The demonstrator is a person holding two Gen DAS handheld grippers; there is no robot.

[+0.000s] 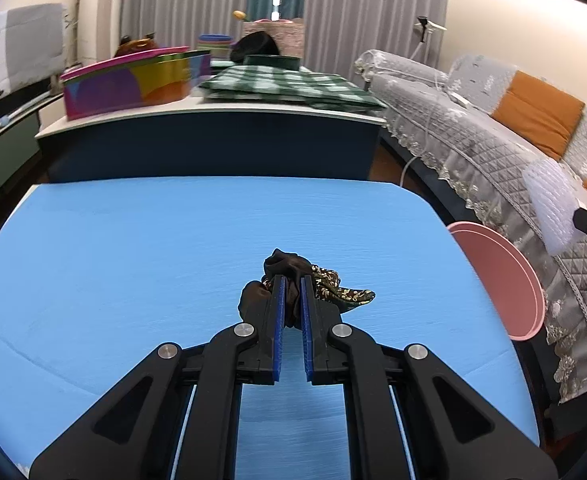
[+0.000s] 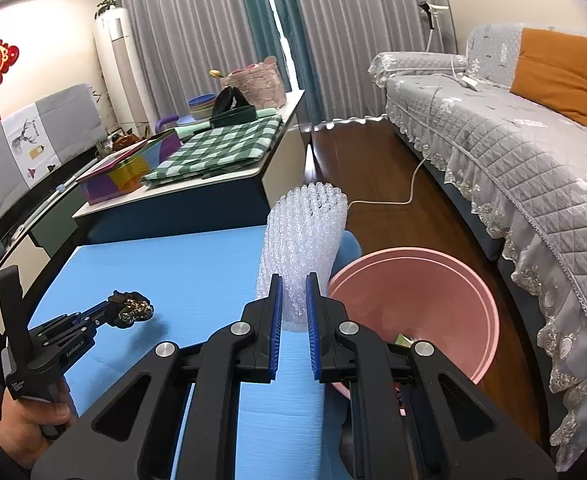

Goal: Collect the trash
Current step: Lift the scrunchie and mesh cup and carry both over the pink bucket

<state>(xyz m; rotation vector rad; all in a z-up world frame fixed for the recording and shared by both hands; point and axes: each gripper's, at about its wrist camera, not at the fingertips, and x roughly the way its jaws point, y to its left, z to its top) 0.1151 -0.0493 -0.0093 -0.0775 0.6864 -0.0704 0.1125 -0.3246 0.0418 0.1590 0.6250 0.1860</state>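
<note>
My left gripper (image 1: 292, 280) is shut on a crumpled dark wrapper with a gold pattern (image 1: 325, 280), held just over the blue table (image 1: 133, 248). The right wrist view shows this gripper (image 2: 111, 304) and the wrapper (image 2: 133, 309) at the left. My right gripper (image 2: 294, 280) is shut on a white foam net sleeve (image 2: 305, 232), which stands upright near the table's right edge. A pink bin (image 2: 445, 280) sits on the floor just right of the table, with something small inside; it also shows in the left wrist view (image 1: 497, 276). The foam sleeve shows there too (image 1: 549, 208).
A low cabinet (image 1: 213, 120) behind the table carries a colourful box (image 1: 133, 84), a green checked cloth (image 1: 289, 84) and baskets. A grey covered sofa (image 2: 513, 152) with orange cushions runs along the right. A white cable (image 2: 393, 196) lies on the wooden floor.
</note>
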